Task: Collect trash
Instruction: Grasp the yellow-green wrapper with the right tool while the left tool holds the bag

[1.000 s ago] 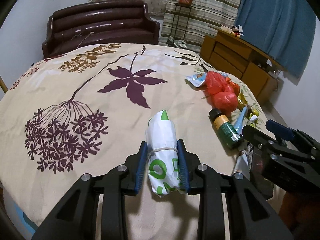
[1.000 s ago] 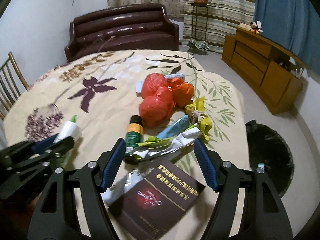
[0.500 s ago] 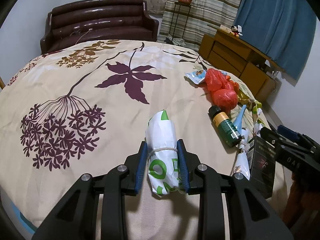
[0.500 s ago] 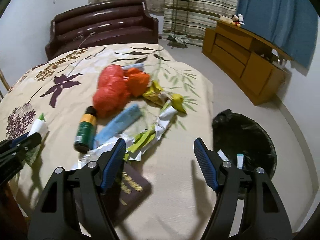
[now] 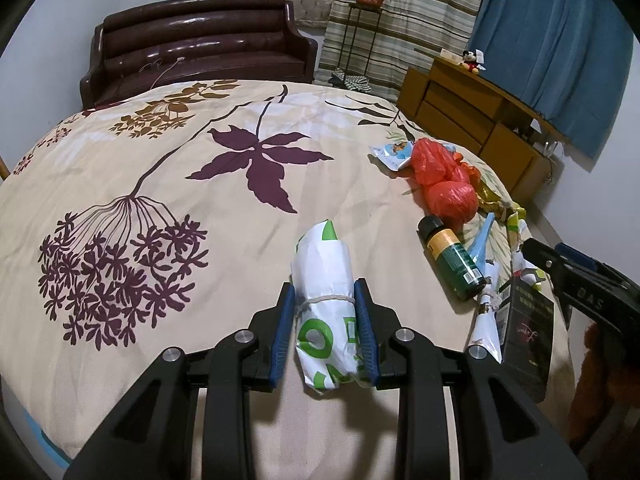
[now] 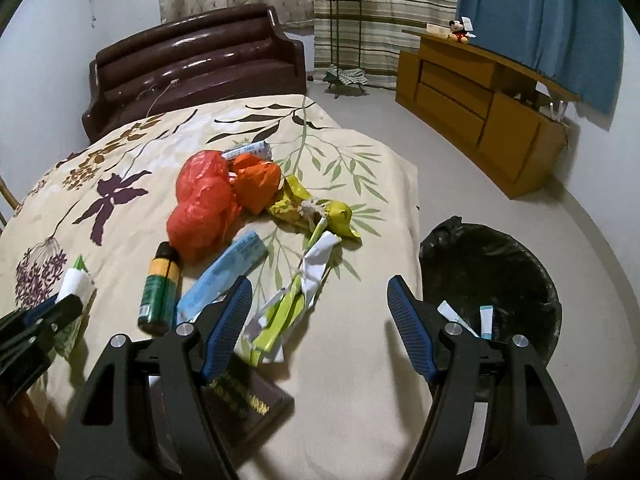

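left gripper (image 5: 325,330) clamped on white-green paper roll (image 5: 326,308) over floral tablecloth (image 5: 168,184) | green bottle (image 6: 159,289), red bags (image 6: 204,204), blue wrapper (image 6: 224,280), crumpled wrappers (image 6: 296,296) heaped mid-table; dark booklet (image 6: 244,400) at the near edge | right gripper (image 6: 318,326) jaws wide apart, holding nothing | black-lined bin (image 6: 496,276) on floor beside table, scraps inside

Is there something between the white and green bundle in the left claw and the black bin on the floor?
Yes: the bottle, wrappers and the open right claw lie between bundle and bin.
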The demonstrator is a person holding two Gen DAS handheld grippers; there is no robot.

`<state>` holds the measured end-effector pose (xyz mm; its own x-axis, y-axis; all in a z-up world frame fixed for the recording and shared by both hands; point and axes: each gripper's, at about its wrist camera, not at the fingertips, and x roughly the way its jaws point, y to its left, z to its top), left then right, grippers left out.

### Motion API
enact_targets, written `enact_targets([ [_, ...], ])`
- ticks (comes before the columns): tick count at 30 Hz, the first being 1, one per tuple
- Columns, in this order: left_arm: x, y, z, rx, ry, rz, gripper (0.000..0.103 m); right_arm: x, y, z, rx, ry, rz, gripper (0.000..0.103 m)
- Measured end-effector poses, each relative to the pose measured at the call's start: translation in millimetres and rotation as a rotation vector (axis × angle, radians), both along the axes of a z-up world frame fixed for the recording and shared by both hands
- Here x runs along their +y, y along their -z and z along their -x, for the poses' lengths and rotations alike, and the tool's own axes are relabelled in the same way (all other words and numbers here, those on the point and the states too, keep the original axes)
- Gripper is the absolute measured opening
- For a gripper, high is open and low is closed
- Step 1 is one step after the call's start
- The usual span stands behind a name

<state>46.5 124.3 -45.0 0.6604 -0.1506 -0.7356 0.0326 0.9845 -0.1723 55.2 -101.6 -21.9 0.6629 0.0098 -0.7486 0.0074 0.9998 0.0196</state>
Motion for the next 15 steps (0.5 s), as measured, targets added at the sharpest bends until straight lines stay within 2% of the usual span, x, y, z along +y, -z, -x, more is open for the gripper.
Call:
enact_targets([
  [7, -1.1, 0.4, -0.8, 0.002, 0.001, 0.001, 0.031, -0.7, 10.8, -7.5, 0.042, -0.006, 0.0, 0.051],
  [11, -4.2, -0.4, -4.2, 0.004, 0.007, 0.001, 0.031, -0.3, 9.7, -4.0, 0.049, -0.031, -0.024, 0.032],
  [15, -6.7, -1.3, -4.8, 0.002, 0.013, 0.002, 0.031, -0.1, 7.9, -0.2, 0.055, -0.056, -0.039, 0.021],
])
